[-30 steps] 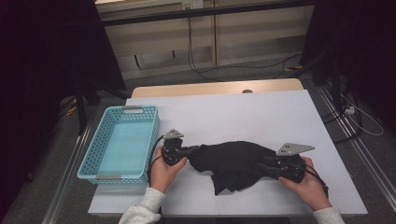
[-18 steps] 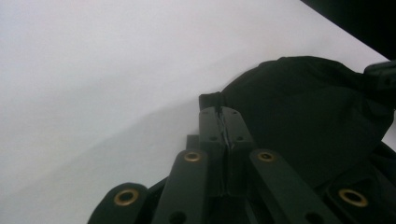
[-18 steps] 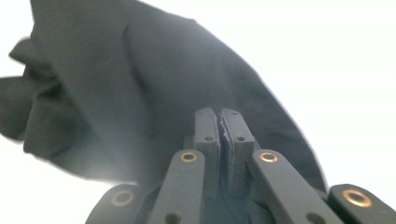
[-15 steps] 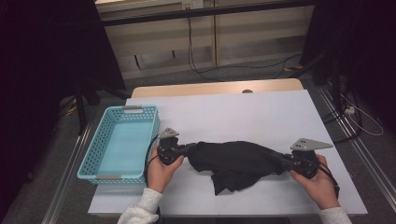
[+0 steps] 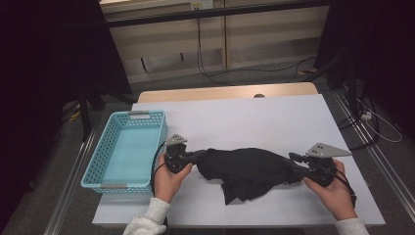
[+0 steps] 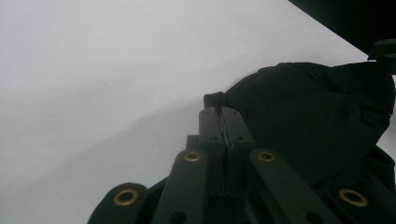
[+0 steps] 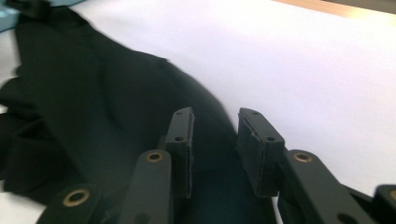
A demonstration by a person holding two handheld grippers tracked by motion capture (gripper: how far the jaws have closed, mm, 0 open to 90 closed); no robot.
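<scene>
A fold of the black cloth [image 6: 322, 121] is clamped at the tips of the left gripper [image 6: 220, 112]. The right gripper [image 7: 215, 135] has just been opening; its jaws are held apart over the cloth's other end, nothing pinched between them

I read this as a lab or recording bay rather than a home. The tabletop [image 5: 274, 117] I work at is covered in plain white. Beyond its far edge, cables [image 5: 244, 73] trail over a grey carpeted floor [image 5: 274, 73] before pale cabinet panels [image 5: 171, 49]. Dark stands [image 5: 90, 98] and black drapes [image 5: 44, 68] flank the tabletop, with metal rails [image 5: 386, 166] alongside.
</scene>
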